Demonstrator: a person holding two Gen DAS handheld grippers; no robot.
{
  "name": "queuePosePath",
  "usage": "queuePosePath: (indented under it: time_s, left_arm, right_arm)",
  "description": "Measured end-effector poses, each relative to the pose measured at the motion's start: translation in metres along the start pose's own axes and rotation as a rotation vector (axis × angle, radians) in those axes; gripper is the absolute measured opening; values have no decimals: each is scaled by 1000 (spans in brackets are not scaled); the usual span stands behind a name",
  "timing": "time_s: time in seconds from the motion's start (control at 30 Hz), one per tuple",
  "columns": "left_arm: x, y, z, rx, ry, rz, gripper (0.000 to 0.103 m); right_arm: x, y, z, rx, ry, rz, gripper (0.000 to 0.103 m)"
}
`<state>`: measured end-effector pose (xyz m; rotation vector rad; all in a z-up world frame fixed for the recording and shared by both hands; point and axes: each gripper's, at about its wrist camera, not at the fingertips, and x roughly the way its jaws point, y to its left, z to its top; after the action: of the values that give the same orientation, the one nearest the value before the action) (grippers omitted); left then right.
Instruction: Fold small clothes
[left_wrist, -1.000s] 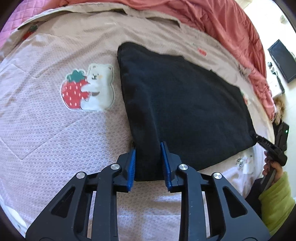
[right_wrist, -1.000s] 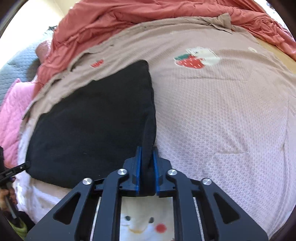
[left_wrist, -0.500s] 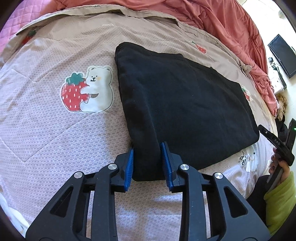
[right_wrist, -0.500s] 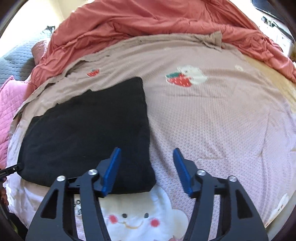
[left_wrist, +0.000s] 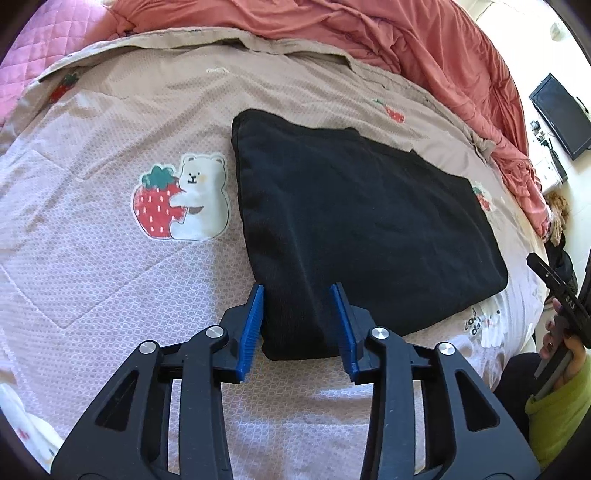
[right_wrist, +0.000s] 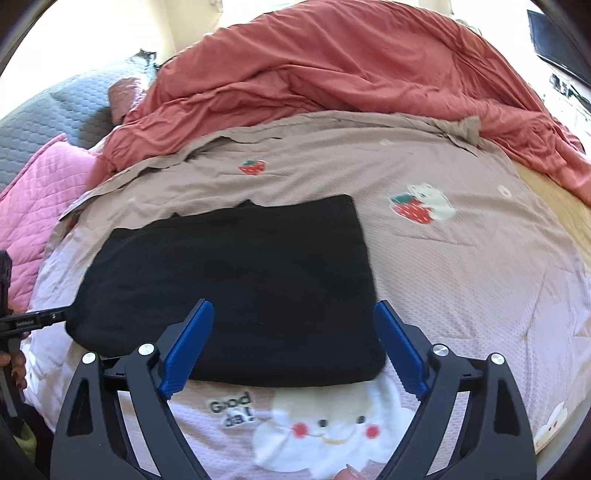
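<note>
A black garment (left_wrist: 362, 229) lies folded flat in a rectangle on the pinkish bedsheet (left_wrist: 92, 266); it also shows in the right wrist view (right_wrist: 236, 284). My left gripper (left_wrist: 298, 325) is open, its blue pads on either side of the garment's near corner, with the cloth slack between them. My right gripper (right_wrist: 295, 347) is wide open and empty, raised above the garment's near edge. The right gripper's body shows at the right edge of the left wrist view (left_wrist: 561, 295).
A rumpled red duvet (right_wrist: 351, 77) is piled at the far side of the bed. A pink quilt (right_wrist: 33, 195) and grey pillow (right_wrist: 48, 118) lie at the left. A strawberry bear print (left_wrist: 181, 197) sits beside the garment. A black screen (left_wrist: 561, 110) stands beyond the bed.
My right gripper let go of the garment's corner, opened wide and drew back and up. My left gripper's jaws widened around its corner and the garment now lies flat.
</note>
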<state>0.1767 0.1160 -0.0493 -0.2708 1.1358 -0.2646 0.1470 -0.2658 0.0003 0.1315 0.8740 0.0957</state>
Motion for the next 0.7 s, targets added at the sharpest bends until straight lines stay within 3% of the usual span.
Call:
queuePosePath:
  time_s: [0.4,0.7]
  left_arm:
    - [-19,13,9,-42,-67,3,56]
    - [-22,36,16,-99,-84,49,71]
  right_arm:
    - [-5,80,1,-157,-25,73,94]
    - [32,182,-33,-425,31,120,94]
